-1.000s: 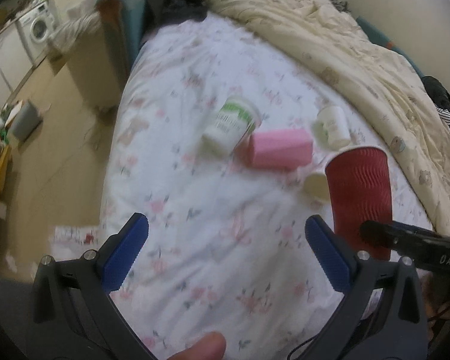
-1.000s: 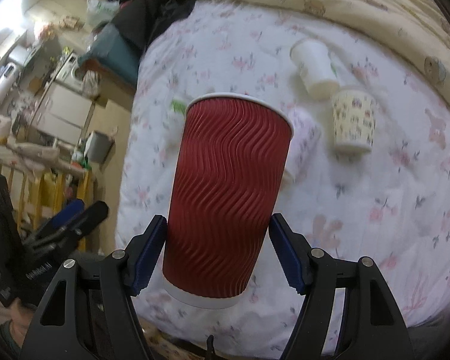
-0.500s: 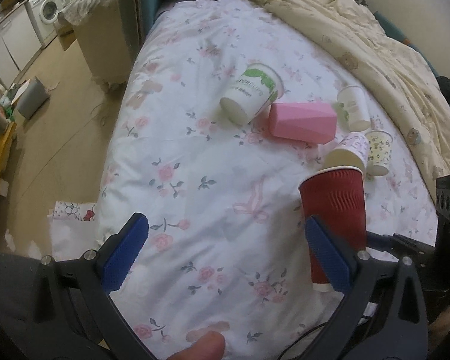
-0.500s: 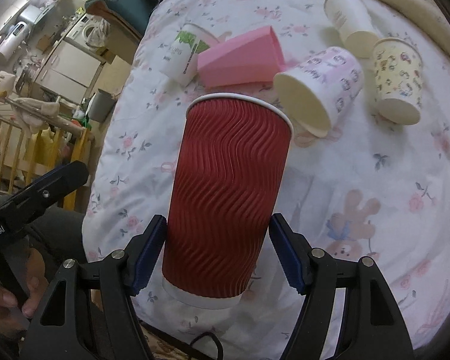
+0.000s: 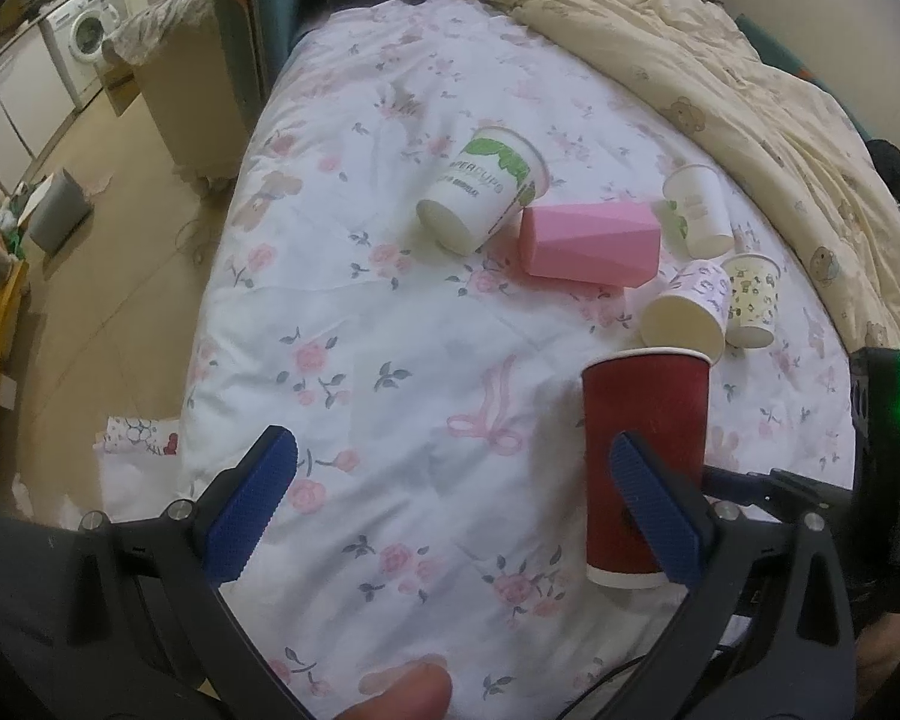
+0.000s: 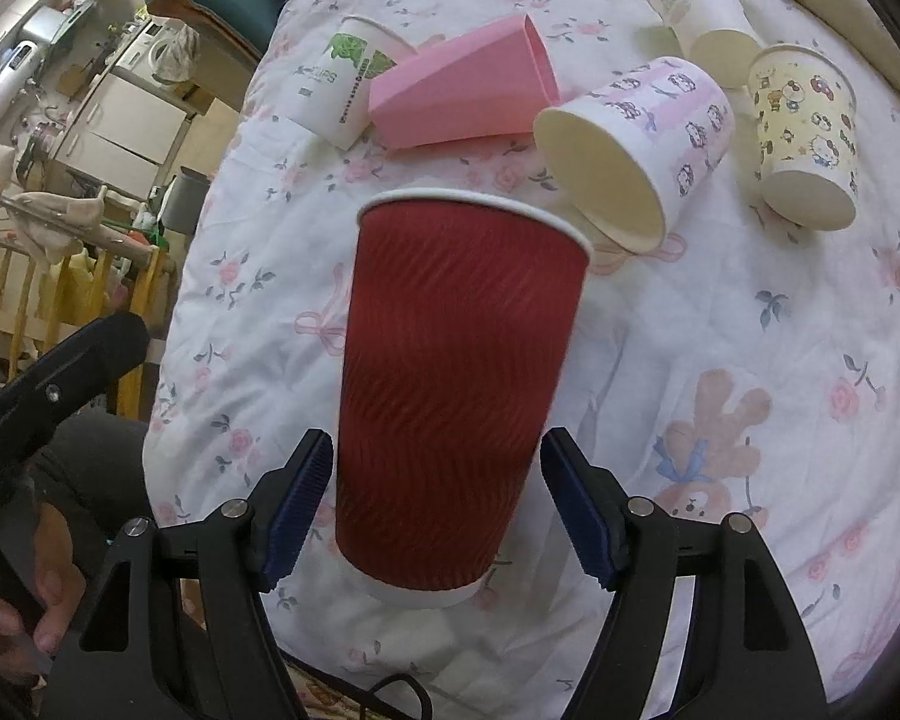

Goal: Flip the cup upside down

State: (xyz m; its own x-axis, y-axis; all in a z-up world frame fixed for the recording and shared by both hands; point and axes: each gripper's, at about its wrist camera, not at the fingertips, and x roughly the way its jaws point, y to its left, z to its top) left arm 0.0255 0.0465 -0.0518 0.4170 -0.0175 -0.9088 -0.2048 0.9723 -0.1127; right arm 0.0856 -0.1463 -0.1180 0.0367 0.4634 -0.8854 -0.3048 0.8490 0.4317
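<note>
Our left tongs (image 5: 450, 444) gape wide with nothing between the blue pads (image 5: 249, 510), and they hang over the flowered sheet (image 5: 354, 324). Our right tongs (image 6: 437, 441) have their pads close on either side of the red cup (image 6: 456, 372), low on its wall near the white base. The cup is blurred there, so we cannot tell whether the pads press it or stand just off it. The red cup is upright with its white rim on top. In the left view its base looks to be down on the sheet at the near right of the bed, just behind our left tongs' right finger. Just beyond its rim a pink-print cup (image 6: 636, 138) lies on its side, with its mouth turned toward us. Beside that, to the right, a yellow cup (image 6: 807, 132) lies tilted. Farther back a white cup (image 6: 699, 12) lies near the cream quilt (image 5: 720, 78). To the left a pink cup (image 5: 588, 243) lies on its side, touching a green-print cup (image 5: 486, 198) that is also tipped over. Off the bed's left edge we see bare floor and a washer (image 5: 87, 42) in the far corner.
</note>
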